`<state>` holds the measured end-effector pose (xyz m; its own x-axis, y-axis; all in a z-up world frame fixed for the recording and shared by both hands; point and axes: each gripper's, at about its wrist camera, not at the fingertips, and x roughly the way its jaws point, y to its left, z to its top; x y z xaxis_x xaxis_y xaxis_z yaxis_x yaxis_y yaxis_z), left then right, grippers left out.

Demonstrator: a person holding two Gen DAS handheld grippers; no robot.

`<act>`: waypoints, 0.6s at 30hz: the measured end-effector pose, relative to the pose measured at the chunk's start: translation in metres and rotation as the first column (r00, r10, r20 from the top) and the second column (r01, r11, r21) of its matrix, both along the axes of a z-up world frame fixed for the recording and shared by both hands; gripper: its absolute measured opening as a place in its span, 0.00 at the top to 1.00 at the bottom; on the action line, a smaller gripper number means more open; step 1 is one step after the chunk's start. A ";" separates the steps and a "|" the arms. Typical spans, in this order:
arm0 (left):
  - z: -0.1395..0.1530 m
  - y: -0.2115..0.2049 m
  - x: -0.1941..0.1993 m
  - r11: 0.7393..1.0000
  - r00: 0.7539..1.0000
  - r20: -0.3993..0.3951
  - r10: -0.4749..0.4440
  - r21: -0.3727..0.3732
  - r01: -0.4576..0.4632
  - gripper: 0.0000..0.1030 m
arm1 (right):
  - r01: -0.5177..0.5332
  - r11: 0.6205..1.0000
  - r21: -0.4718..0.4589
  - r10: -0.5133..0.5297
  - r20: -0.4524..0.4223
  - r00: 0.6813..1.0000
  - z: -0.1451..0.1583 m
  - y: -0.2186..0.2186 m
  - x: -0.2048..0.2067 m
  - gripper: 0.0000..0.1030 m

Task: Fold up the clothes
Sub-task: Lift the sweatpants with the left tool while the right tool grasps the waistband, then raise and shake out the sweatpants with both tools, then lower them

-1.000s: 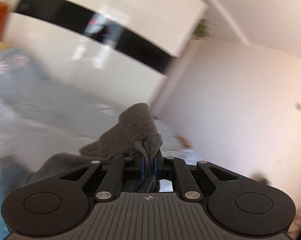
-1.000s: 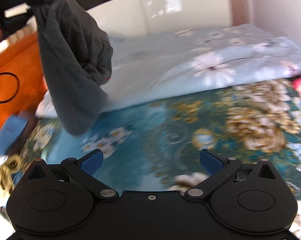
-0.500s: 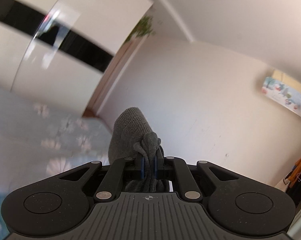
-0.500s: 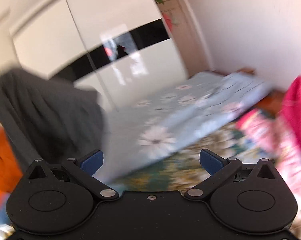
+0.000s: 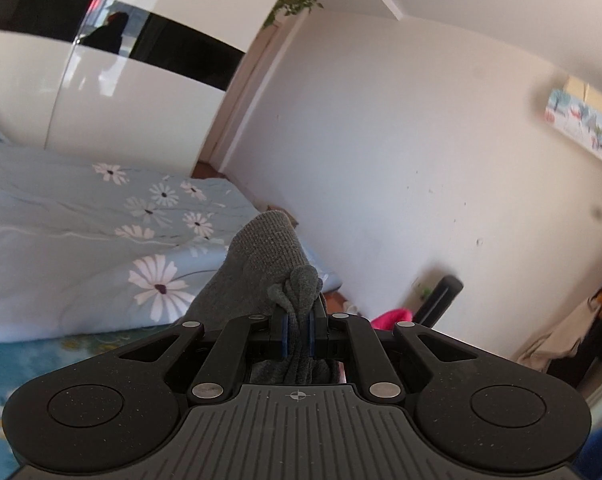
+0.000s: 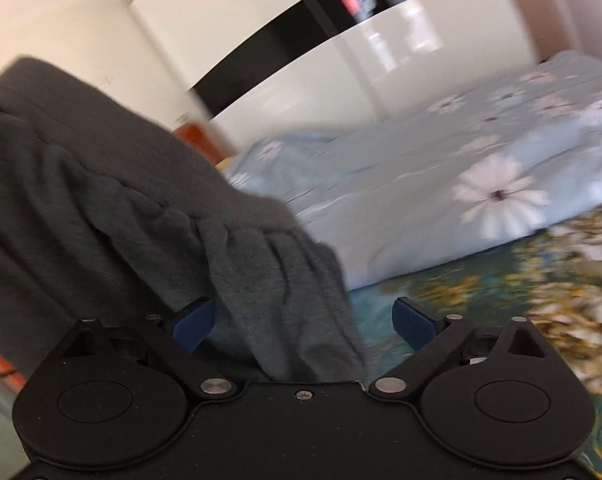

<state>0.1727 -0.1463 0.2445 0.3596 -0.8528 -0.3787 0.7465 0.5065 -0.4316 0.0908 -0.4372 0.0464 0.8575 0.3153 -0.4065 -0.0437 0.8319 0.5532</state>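
Note:
A dark grey knitted garment point(image 5: 261, 264) is bunched between the blue pads of my left gripper point(image 5: 298, 330), which is shut on it and holds it up above the bed. In the right wrist view the same grey garment point(image 6: 149, 232) hangs down from the upper left with a gathered seam. Its lower fold drops between the fingers of my right gripper point(image 6: 303, 322). The jaws there are wide and closing. The left blue pad point(image 6: 193, 320) is at the cloth, the right pad point(image 6: 415, 320) stands apart from it.
A light blue daisy-print duvet point(image 5: 101, 232) lies folded on a teal and gold flowered bedspread point(image 6: 501, 292). A white wardrobe with a black band point(image 5: 101, 80) stands behind. A pink item point(image 5: 393, 316) lies by the wall at right.
The right gripper has swung left and up to the hanging garment, which now fills its left side and falls between its fingers. The left gripper has turned, still gripping the cloth.

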 end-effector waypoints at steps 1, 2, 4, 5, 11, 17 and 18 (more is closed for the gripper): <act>0.002 0.002 -0.002 1.000 1.000 0.007 0.001 0.010 -0.002 0.93 | -0.035 0.999 0.023 0.036 -0.003 0.999 -0.004 0.002 0.008 0.07; 0.004 0.006 -0.005 1.000 1.000 0.009 0.008 0.019 -0.008 0.93 | -0.071 0.996 0.046 0.071 -0.004 0.997 -0.008 0.004 0.015 0.07; 0.008 0.017 -0.013 0.999 1.000 0.008 0.026 0.034 -0.026 0.93 | -0.134 0.981 0.140 0.137 -0.011 0.991 -0.018 0.005 0.027 0.08; 0.011 0.022 -0.017 0.999 0.999 0.008 0.035 0.041 -0.035 0.93 | -0.165 0.969 0.187 0.170 -0.012 0.985 -0.023 0.006 0.033 0.09; 0.015 0.043 -0.020 0.991 0.993 -0.015 0.120 0.067 -0.119 0.93 | -0.232 0.916 0.327 0.254 -0.024 0.967 -0.041 0.024 0.062 0.49; 0.018 0.049 -0.019 0.983 0.985 -0.038 0.168 0.082 -0.164 0.93 | -0.190 0.929 0.316 0.209 -0.027 0.977 -0.047 0.033 0.076 0.88; 0.018 0.048 -0.020 0.983 0.985 -0.037 0.167 0.079 -0.164 0.93 | -0.183 0.936 0.301 0.199 -0.024 0.980 -0.045 0.034 0.076 0.90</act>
